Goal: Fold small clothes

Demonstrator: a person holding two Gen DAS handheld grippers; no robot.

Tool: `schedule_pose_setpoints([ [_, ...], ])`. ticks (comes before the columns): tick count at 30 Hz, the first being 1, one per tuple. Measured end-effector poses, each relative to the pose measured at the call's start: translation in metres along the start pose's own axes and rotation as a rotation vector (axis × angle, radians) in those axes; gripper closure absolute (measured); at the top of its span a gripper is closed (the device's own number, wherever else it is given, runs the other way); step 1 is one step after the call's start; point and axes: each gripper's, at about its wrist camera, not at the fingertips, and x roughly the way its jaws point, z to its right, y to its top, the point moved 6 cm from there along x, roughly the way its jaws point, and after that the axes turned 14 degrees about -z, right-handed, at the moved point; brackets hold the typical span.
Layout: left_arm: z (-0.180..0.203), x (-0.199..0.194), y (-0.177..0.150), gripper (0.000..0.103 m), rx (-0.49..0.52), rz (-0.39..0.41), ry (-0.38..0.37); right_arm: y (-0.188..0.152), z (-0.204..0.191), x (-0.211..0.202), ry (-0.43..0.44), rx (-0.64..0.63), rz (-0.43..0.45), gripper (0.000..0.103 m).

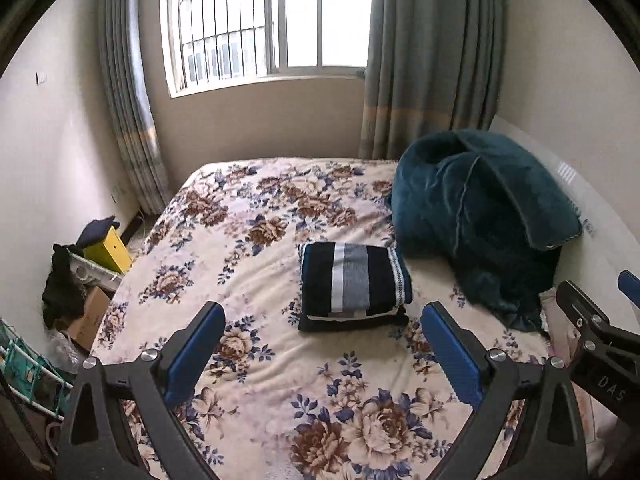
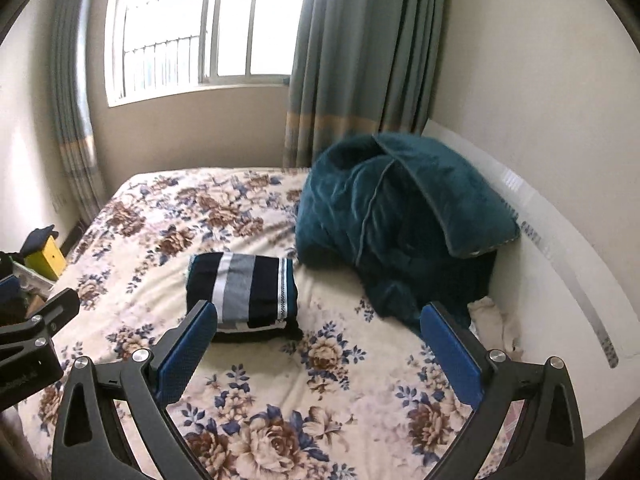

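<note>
A folded garment (image 1: 354, 284), dark navy with white and grey stripes, lies as a neat rectangle on the floral bedsheet (image 1: 248, 240); it also shows in the right wrist view (image 2: 244, 290). My left gripper (image 1: 324, 320) is open and empty, held above the bed just short of the garment. My right gripper (image 2: 320, 320) is open and empty, to the right of the garment, its left finger (image 2: 188, 352) near the garment's front edge. The right gripper's body shows at the edge of the left wrist view (image 1: 600, 340).
A bunched teal blanket (image 1: 480, 216) sits at the right by the white headboard (image 2: 560, 264). Left of the bed are a yellow box (image 1: 107, 250), a cardboard box (image 1: 90, 316) and dark clothes. A window and curtains stand behind.
</note>
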Motion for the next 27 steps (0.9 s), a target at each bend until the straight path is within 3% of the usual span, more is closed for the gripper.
schedule_pose_setpoints([
  [7,-0.003,-0.041,-0.019,0.002,-0.015,0.033,0.012,-0.019,0.012,-0.067,0.029,0.004,0.043,0.000],
  [15,-0.003,-0.062,-0.036,0.002,-0.040,0.059,0.038,-0.034,0.014,-0.109,0.050,-0.004,0.083,0.000],
  [27,0.005,-0.057,-0.047,0.000,-0.054,-0.047,0.039,-0.028,0.016,-0.108,0.076,-0.038,0.035,0.000],
])
